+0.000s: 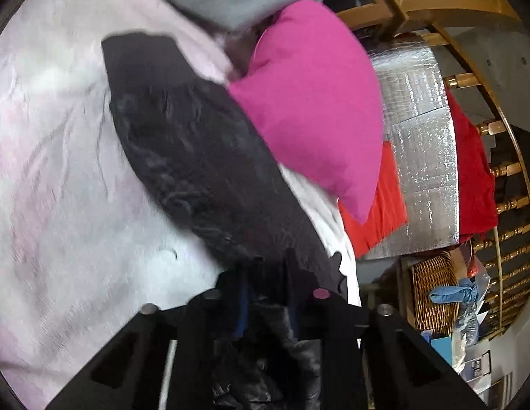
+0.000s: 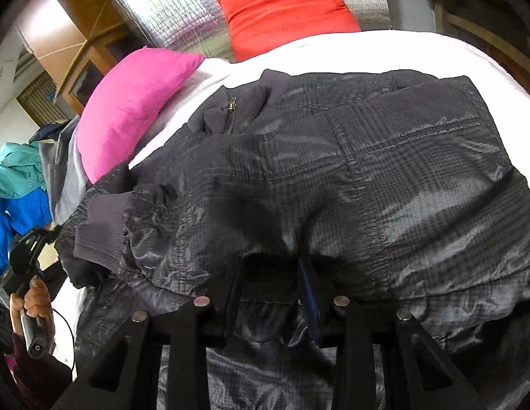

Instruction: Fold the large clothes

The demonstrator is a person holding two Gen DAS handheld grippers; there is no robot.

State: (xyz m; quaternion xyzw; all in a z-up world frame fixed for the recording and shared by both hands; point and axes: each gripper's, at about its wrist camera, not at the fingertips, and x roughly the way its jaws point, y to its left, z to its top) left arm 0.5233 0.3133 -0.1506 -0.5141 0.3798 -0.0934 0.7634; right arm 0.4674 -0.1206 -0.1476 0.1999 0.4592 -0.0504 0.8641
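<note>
- Jacket point(image 2: 333, 177), dark grey and shiny with a ribbed cuff point(image 2: 101, 229) and a zipper point(image 2: 232, 109), is lying spread across the white bedsheet point(image 2: 401, 48).
- Left gripper point(image 1: 265, 266) is pinching an edge of the jacket, its jaws pressed nearly together on the cloth.
- Right gripper point(image 2: 270, 273) is gripping a thick fold of the jacket's near edge, the fabric bunching between its jaws.
- Pink pillow point(image 2: 128, 109) is resting just beside the jacket's collar end, and a red pillow point(image 2: 285, 7) is leaning on a silver quilted panel point(image 2: 169, 3).
</note>
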